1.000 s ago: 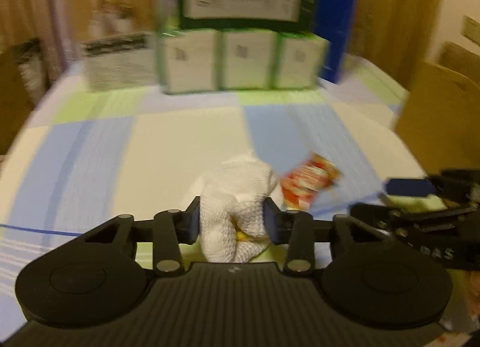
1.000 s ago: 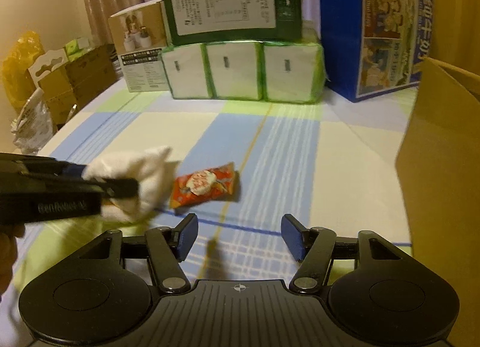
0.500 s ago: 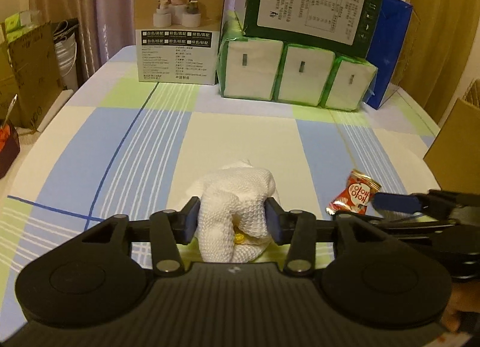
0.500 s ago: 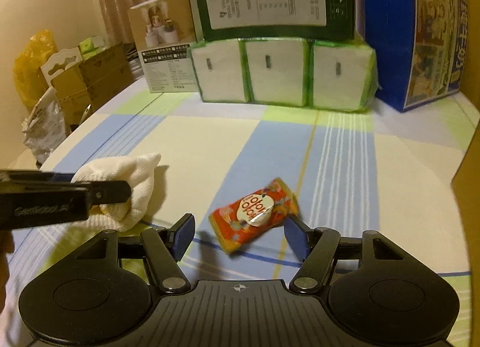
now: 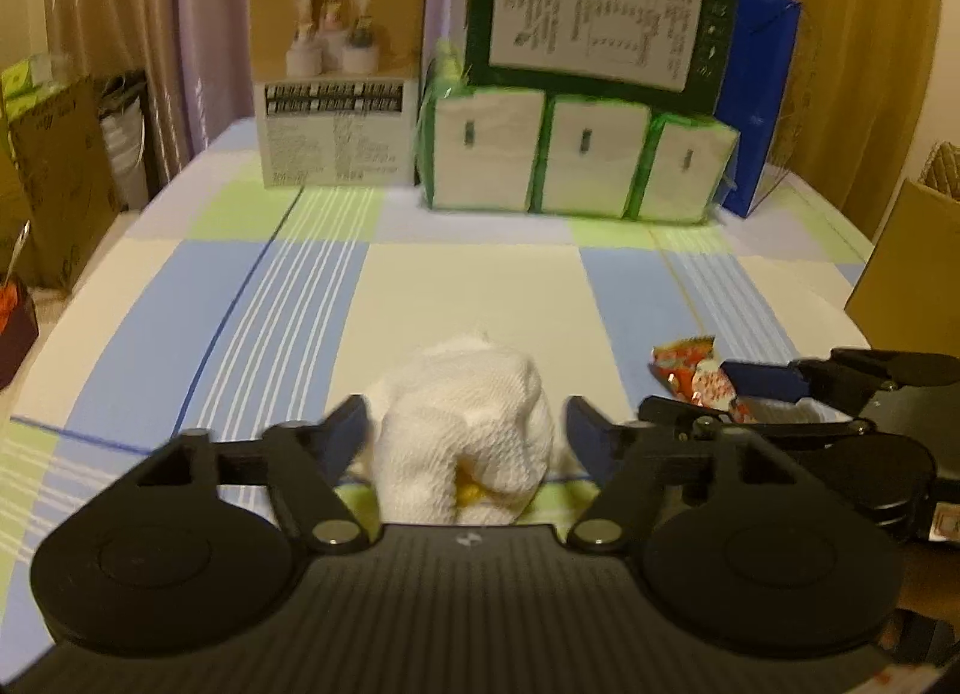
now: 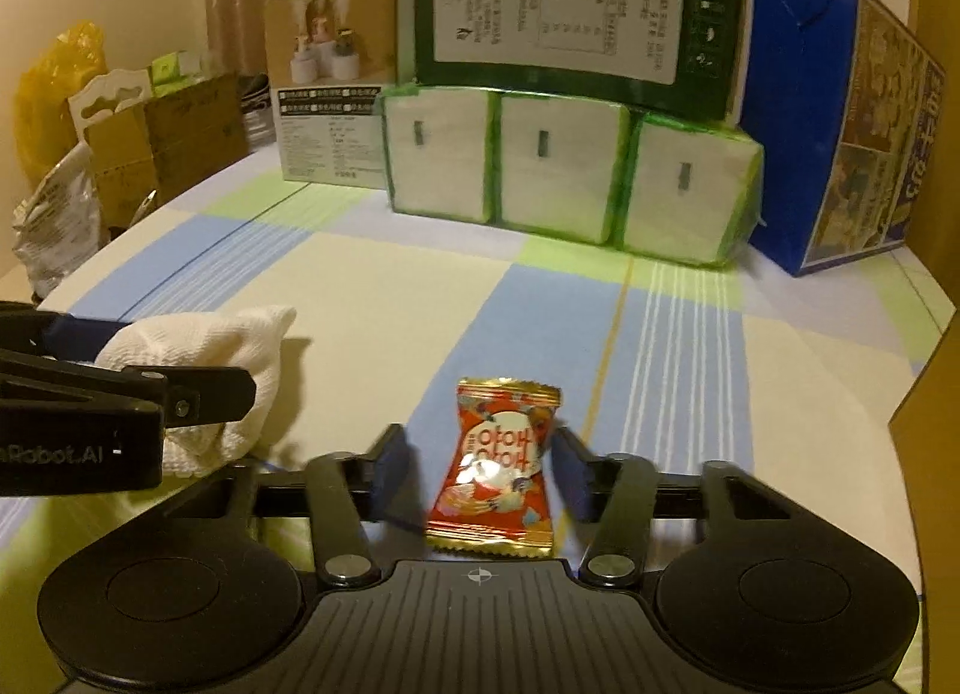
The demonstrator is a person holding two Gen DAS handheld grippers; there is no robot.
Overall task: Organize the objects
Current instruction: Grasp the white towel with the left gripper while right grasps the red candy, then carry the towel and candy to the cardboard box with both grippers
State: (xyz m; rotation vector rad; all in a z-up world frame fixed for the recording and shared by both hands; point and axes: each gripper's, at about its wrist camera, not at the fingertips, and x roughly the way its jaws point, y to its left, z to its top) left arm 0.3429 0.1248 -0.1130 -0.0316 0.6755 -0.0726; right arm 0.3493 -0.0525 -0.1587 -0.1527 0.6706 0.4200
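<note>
Snack packet (image 6: pixel 501 463) between right gripper (image 6: pixel 480 469) jaws, apart; we judge it light, crinkly, slippery: grip mid-body. Left gripper (image 5: pixel 462 433) jaws apart around soft cloth (image 5: pixel 465 436).

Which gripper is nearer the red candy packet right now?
Right. The right gripper straddles the red candy packet, one finger on each side. The left gripper sits off to the packet's left, open around the white cloth.

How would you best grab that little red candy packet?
Pinch the small red foil candy packet across its puffy middle, coming in low from its near end as the right hand-held gripper does. Its long sides face the open fingers; the crimped ends are thin and floppy.
</note>
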